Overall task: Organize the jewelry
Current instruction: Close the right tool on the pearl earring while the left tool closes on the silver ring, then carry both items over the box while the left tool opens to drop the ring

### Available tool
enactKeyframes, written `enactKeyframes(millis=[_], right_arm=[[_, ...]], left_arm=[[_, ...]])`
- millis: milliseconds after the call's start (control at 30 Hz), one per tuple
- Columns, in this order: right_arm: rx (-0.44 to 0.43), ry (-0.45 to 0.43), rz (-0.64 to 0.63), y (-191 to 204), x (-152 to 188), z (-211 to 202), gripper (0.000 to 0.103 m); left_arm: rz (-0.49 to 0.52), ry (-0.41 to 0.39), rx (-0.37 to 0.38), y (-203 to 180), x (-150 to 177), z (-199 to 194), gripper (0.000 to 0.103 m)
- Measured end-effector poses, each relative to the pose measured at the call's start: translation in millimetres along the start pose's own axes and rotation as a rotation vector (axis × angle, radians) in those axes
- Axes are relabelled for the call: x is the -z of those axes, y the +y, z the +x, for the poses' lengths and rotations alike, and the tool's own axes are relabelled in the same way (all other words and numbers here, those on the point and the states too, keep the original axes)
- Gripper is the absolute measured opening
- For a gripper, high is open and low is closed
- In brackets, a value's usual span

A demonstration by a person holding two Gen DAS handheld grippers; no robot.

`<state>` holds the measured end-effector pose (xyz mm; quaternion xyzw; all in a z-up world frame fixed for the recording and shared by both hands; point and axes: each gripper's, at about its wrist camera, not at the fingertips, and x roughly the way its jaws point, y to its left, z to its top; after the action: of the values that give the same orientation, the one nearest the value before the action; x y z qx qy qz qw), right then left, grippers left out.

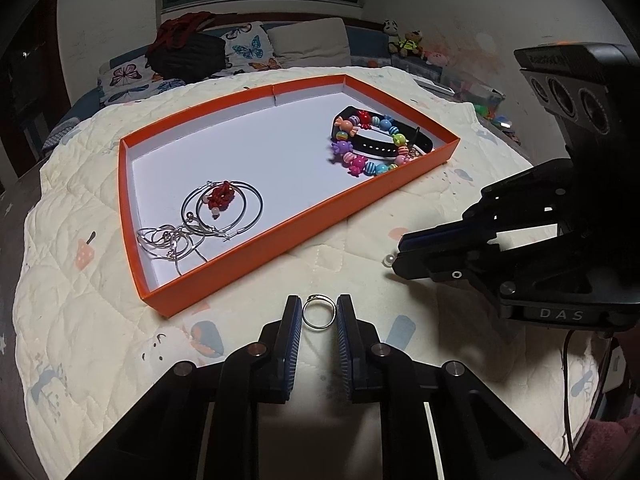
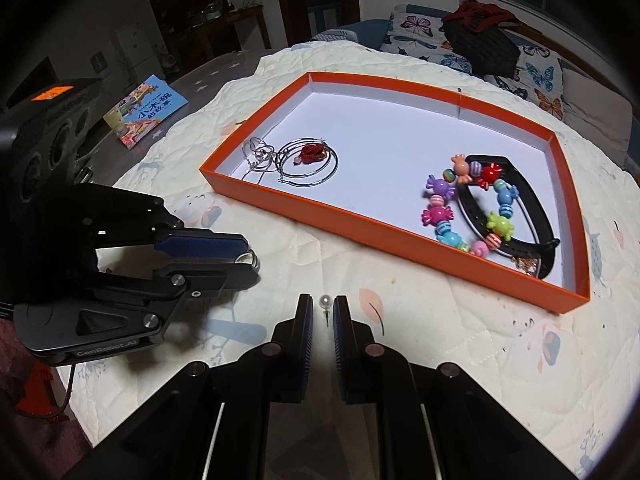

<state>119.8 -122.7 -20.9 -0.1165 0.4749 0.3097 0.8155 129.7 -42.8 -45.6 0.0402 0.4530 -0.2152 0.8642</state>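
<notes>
- Silver ring (image 1: 318, 313) sits pinched between the left gripper (image 1: 318, 322) pads; lift straight, without twisting.
- Pearl stud (image 2: 324, 302) is clamped in the narrow right gripper (image 2: 323, 320); carry both forward to the orange tray (image 1: 256, 256).

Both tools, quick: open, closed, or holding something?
Left tool: closed on the silver ring, still low over the quilt.
Right tool: closed on the pearl earring.

Orange tray (image 1: 304, 216), white inside
</notes>
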Motion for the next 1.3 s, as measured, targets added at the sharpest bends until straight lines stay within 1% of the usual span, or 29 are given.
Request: enactKeyframes(millis=[167, 367, 567, 767, 933, 1067, 1300], right_arm=[[0.012, 0.014, -0.008, 2, -2, 9, 0.012], [0.02, 0.007, -0.022, 4, -3, 11, 0.012], [0.052, 0.0, -0.034, 9, -1, 11, 0.011], [0.037, -0.022, -0.021, 8, 0, 3, 0.01], [0.035, -0.058, -0.002, 5, -1, -10, 0.01], [0.04, -0.097, 0.022, -2, -6, -22, 0.01], [0.058, -0.16, 0.08, -23, -24, -34, 0.01]], left_arm=[[-0.01, 0.004, -0.002, 4, 2, 0, 0.018], [-0.021, 0.006, 0.0, 6, 3, 2, 0.018], [-0.025, 0.008, -0.004, 6, 4, 3, 0.018], [-0.027, 0.006, -0.012, 6, 5, 0, 0.018], [-0.028, -0.011, -0.018, 5, 1, -7, 0.018], [-0.026, -0.04, -0.029, 6, -10, -16, 0.018], [-0.015, -0.095, -0.044, 11, -45, -24, 0.019]])
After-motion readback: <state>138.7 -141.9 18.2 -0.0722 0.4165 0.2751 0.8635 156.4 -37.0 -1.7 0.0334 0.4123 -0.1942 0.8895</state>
